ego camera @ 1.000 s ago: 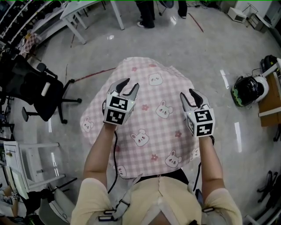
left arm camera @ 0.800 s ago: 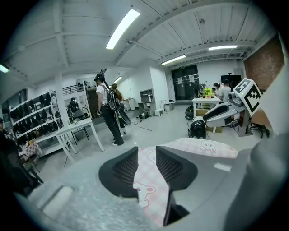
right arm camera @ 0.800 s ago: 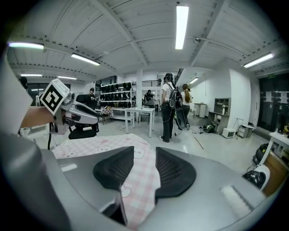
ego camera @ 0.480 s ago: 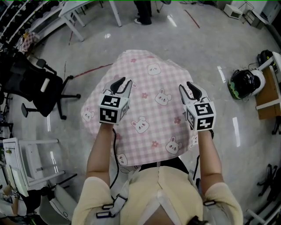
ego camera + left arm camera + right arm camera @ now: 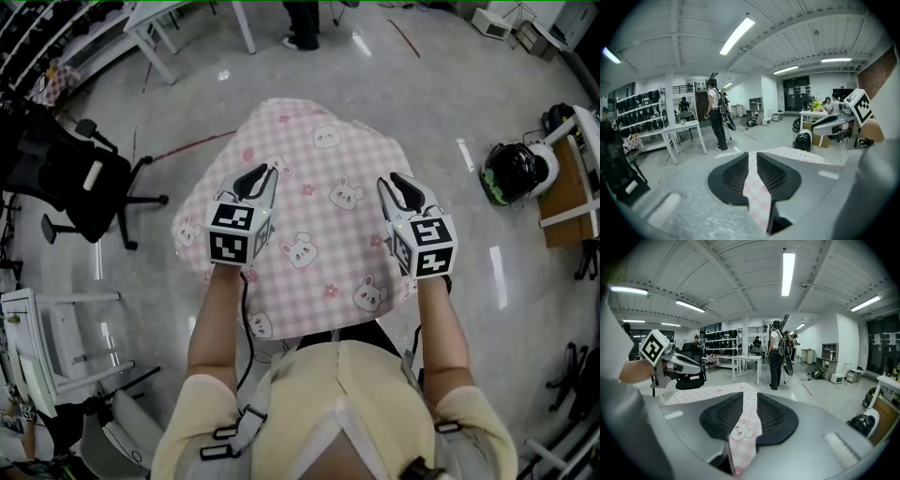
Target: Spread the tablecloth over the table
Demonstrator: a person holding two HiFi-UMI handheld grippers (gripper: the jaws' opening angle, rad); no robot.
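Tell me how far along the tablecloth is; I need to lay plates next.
Done: the pink checked tablecloth lies spread, draping down on every side that shows. In hand: nothing; the left gripper and right gripper hover above it, jaws narrowly apart, just closing, with no cloth pinched. Left: perhaps evening the overhang; it looks nearly finished.

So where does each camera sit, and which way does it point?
Head view: on the person's head, looking steeply down at the tablecloth; shows forearms, yellow top, left tool, right tool.
Left gripper view: rides the left tool, looking forward along its jaws; the right tool shows at right.
Right gripper view: rides the right tool, looking likewise; the left tool shows at left.
Shared: all see the tablecloth; both gripper views show it through the gap between jaws that have just been closing.
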